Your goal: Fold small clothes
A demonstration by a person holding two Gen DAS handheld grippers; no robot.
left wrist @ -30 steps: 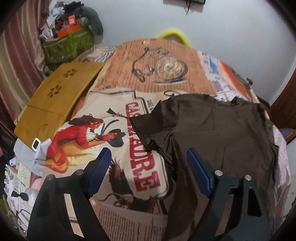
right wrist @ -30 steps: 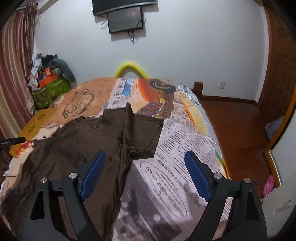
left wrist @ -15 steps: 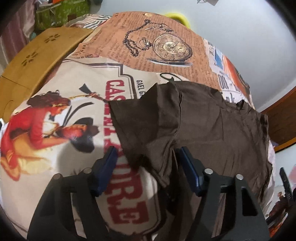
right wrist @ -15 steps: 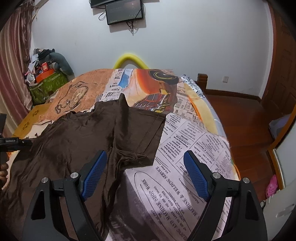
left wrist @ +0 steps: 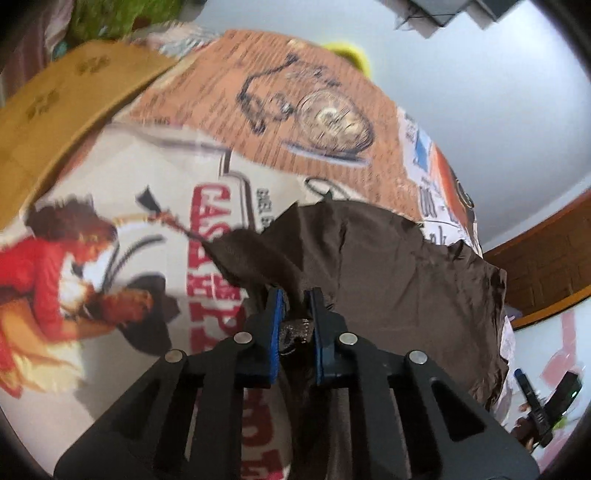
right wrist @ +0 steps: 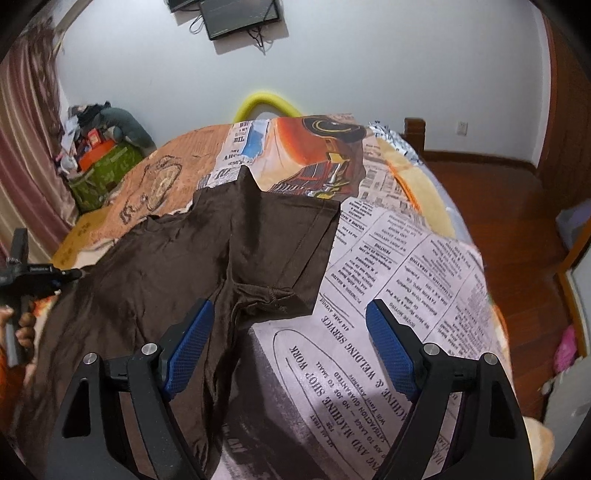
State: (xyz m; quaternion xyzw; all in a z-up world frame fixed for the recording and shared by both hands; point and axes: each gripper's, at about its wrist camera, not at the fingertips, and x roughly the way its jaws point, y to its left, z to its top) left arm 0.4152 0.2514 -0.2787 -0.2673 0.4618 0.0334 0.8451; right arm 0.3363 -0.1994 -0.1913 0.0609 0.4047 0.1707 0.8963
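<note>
Within the last second the left gripper (left wrist: 294,295) has closed from wide to a narrow pinch on the brown shirt's (right wrist: 192,258) sleeve at frame centre, so a fold can start, while the right gripper (right wrist: 288,325) hangs wide open over the shirt spread on the bed (right wrist: 424,266).

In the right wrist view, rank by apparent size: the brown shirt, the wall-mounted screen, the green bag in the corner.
1. brown shirt, by far the largest.
2. and 3. green bag and wall-mounted screen look alike; both sit far off and the screen is cropped, so unranked.
</note>
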